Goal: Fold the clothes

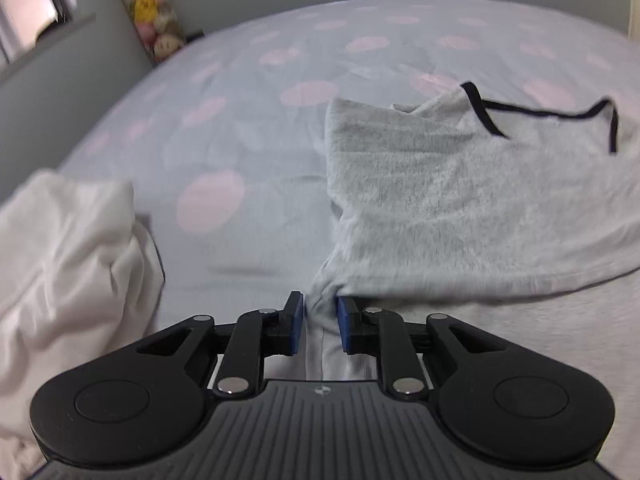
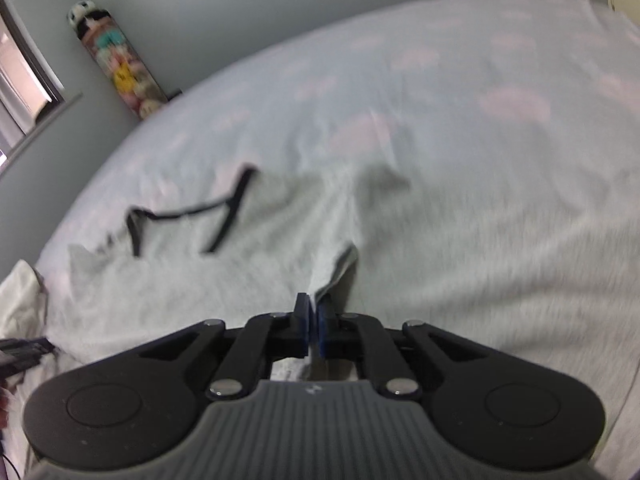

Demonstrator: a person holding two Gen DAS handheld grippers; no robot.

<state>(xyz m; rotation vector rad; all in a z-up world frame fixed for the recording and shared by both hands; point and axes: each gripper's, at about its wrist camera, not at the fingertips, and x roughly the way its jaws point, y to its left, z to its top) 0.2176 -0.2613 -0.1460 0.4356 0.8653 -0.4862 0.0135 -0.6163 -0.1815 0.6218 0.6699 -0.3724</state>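
Note:
A light grey shirt (image 1: 460, 200) with a black-trimmed neckline (image 1: 540, 114) lies spread on the bed. My left gripper (image 1: 321, 308) is shut on a bunched fold of the shirt's near left edge; cloth fills the gap between its blue pads. In the right wrist view the same grey shirt (image 2: 440, 260) covers most of the bed, its black neckline (image 2: 192, 216) at the left. My right gripper (image 2: 314, 308) is shut on a thin pinch of the shirt's near edge, and a ridge of cloth rises from its tips.
The bed sheet (image 1: 240, 120) is pale blue with pink dots. A white garment pile (image 1: 68, 264) lies at the near left. A tube of soft toys (image 2: 116, 64) stands in the room's corner beside a window (image 1: 24, 12). Grey walls border the bed.

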